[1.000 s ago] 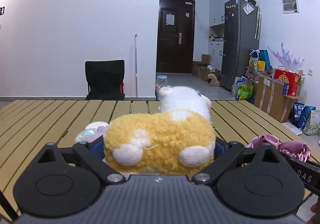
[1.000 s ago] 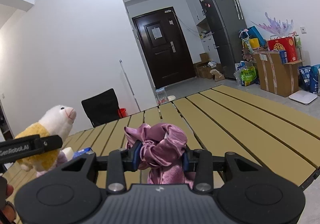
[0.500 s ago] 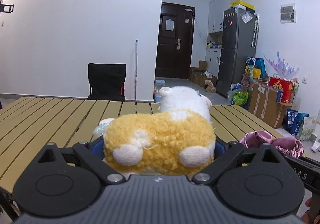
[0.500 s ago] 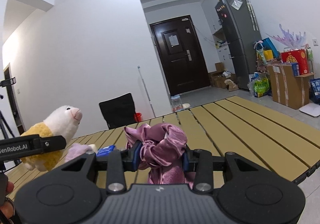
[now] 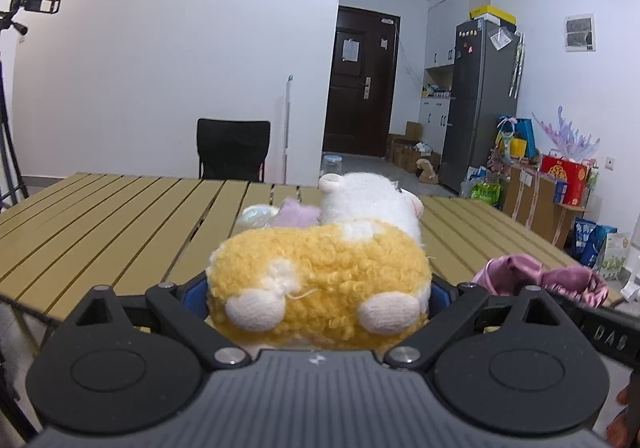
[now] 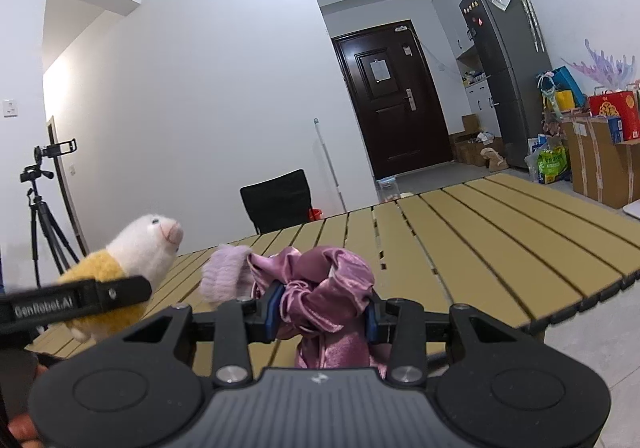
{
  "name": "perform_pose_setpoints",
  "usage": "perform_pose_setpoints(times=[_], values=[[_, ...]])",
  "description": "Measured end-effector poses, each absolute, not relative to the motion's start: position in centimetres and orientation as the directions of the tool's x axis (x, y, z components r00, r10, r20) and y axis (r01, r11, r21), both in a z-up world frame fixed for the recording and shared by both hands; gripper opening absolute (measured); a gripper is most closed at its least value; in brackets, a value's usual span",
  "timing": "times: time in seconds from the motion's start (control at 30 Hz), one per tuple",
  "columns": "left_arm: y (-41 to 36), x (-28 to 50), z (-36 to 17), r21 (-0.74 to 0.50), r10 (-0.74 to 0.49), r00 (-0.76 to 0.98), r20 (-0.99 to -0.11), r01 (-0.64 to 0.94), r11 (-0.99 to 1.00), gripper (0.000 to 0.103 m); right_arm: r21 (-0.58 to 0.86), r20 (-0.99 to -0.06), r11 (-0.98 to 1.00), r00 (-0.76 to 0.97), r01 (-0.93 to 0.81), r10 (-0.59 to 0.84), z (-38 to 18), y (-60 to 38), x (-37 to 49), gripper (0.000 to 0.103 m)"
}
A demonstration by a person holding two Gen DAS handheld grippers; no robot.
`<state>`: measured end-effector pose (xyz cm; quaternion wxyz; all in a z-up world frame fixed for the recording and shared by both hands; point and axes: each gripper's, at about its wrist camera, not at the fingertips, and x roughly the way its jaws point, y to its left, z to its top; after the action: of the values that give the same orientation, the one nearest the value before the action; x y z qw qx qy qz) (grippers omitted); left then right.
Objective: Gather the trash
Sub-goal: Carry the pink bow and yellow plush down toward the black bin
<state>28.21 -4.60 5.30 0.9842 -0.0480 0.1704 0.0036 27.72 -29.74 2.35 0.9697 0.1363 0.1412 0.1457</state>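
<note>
My left gripper is shut on a yellow and white plush sheep, which fills the space between its blue pads. The same plush sheep shows at the left of the right wrist view, held above the table's near edge. My right gripper is shut on a crumpled pink satin scrunchie; the scrunchie also appears at the lower right of the left wrist view. A fuzzy lilac item lies on the slatted wooden table just beyond both grippers.
A pale iridescent lump lies beside the lilac item. A black chair stands behind the table. A camera tripod is at the left, boxes and bags at the right, a fridge near the dark door.
Both grippers have drawn back from the table with their loads; the table's near edge and the floor now show below them. The tripod has come into view at the left.
</note>
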Motion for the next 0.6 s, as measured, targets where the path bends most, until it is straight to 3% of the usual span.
perform_pose_setpoints(times=[0.6], values=[[1.7, 21.4, -0.8, -0.105, 0.055, 0.877, -0.478, -0.119, 0.987, 0.097, 0.351, -0.347, 0.907, 0.868, -0.232, 0.356, -1.8, -26.5, 21.2, 0.038]])
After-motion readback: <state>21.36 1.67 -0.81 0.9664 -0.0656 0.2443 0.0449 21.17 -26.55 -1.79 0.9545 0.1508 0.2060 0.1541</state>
